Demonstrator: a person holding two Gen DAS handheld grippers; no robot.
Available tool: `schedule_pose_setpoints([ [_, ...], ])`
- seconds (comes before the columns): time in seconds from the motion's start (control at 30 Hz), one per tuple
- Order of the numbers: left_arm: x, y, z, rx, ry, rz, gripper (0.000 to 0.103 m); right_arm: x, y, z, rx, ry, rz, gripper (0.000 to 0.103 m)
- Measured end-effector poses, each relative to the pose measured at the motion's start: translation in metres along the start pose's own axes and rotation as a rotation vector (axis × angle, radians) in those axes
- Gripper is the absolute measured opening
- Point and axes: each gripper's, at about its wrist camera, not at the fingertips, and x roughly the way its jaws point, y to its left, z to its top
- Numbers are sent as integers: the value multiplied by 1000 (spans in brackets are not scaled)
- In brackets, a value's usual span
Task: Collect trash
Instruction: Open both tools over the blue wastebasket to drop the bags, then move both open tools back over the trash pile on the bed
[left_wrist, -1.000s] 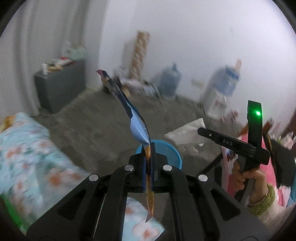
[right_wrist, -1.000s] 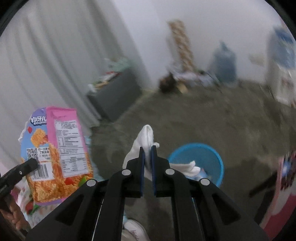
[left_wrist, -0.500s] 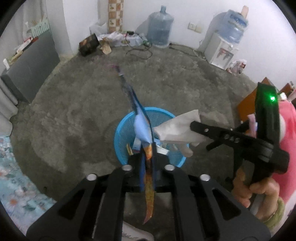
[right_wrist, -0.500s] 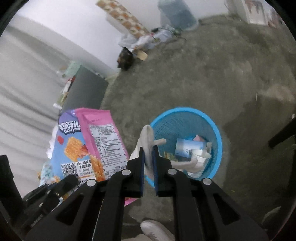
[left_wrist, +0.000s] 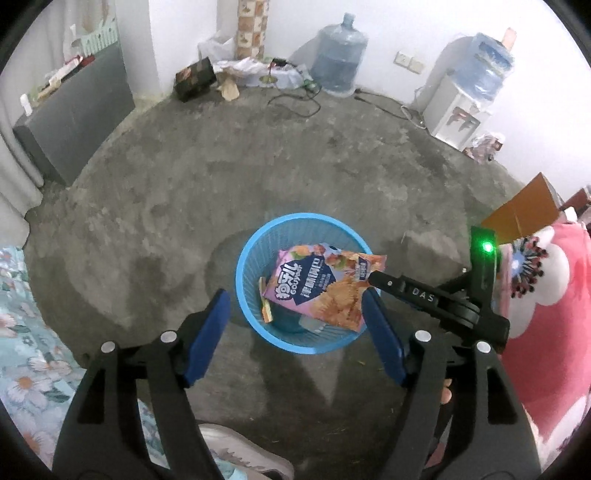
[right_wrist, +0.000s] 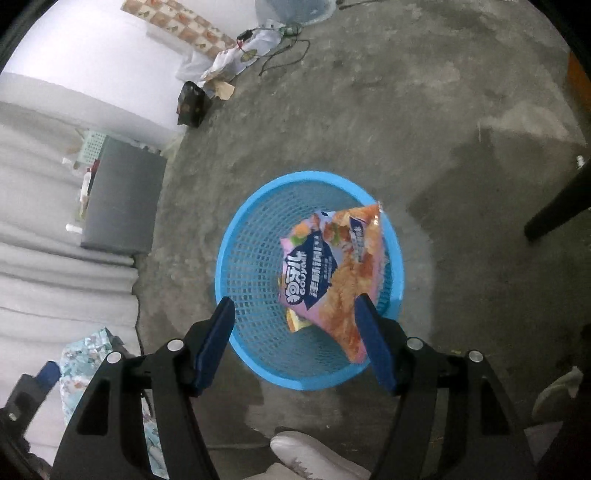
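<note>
A: The pink-and-blue printed foil snack bag (right_wrist: 332, 273) is seen inside the round blue plastic mesh basket (right_wrist: 243, 258), tilted against its wall.

B: Nothing is gripped: the left gripper (left_wrist: 297, 325) and right gripper (right_wrist: 295, 332) are both spread wide above it. Any remaining trash cannot be told.

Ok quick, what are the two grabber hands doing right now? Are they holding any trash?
Left gripper: open, holding nothing.
Right gripper: open, holding nothing.
The snack bag lies in the blue basket.
</note>
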Motion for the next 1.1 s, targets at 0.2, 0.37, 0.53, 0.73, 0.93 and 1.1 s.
schedule_pose_setpoints([
  [0.2, -67, 1, -20, 8, -85, -1, 72, -35, 28, -3, -115, -37, -21, 74],
  [0.37, -136, 15, -54, -39, -183, 7, 75, -72, 77, -18, -299, -126, -64, 87],
  [0.53, -210, 34, -104, -93, -312, 60, 79, -106, 127, -40, -448, -209, -45, 94],
  [0.73, -282, 56, -174, -175, -441, 153, 83, -142, 191, -82, -653, -292, 5, 96],
  [0.93, -328, 72, -245, -258, -534, 284, 83, -167, 259, -147, -906, -388, -56, 96],
  [1.1, -351, 81, -299, -313, -584, 404, 83, -183, 308, -203, -1124, -436, -54, 96],
])
